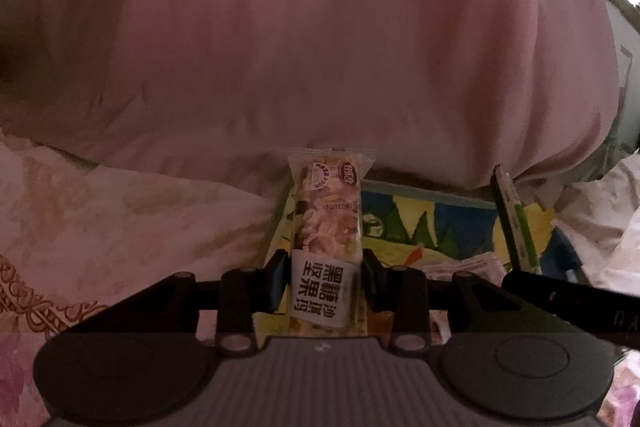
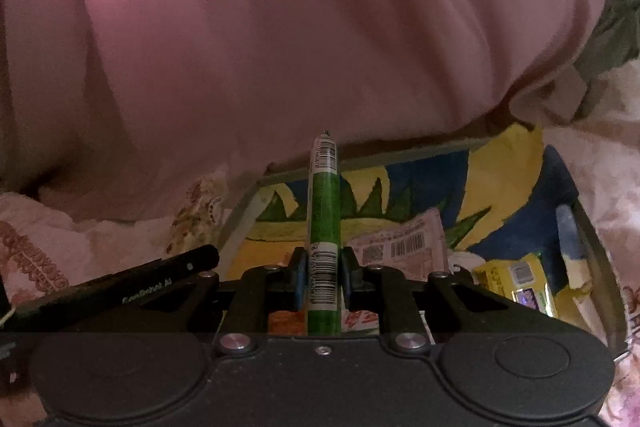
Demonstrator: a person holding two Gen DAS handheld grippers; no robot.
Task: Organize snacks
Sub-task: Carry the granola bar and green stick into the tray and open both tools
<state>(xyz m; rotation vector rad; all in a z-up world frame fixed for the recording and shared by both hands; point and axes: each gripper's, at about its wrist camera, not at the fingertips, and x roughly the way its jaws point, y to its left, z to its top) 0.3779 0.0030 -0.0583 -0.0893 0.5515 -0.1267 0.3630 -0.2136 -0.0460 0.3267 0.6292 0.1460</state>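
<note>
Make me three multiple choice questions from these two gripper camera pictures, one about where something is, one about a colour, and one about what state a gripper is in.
1. Where is the yellow packet lying?
A. Inside the patterned box
B. On the pink cloth
C. Between the left fingers

2. What colour is the body of the stick snack in the right gripper?
A. Red
B. Green
C. Blue

3. What is the left gripper doing?
A. Open and holding nothing
B. Shut on nothing
C. Shut on the nut bar

Answers: 1 A, the packet sits within the box walls. 2 B, a green tube with white barcode labels. 3 C, both pads press the bar's wrapper.
</note>
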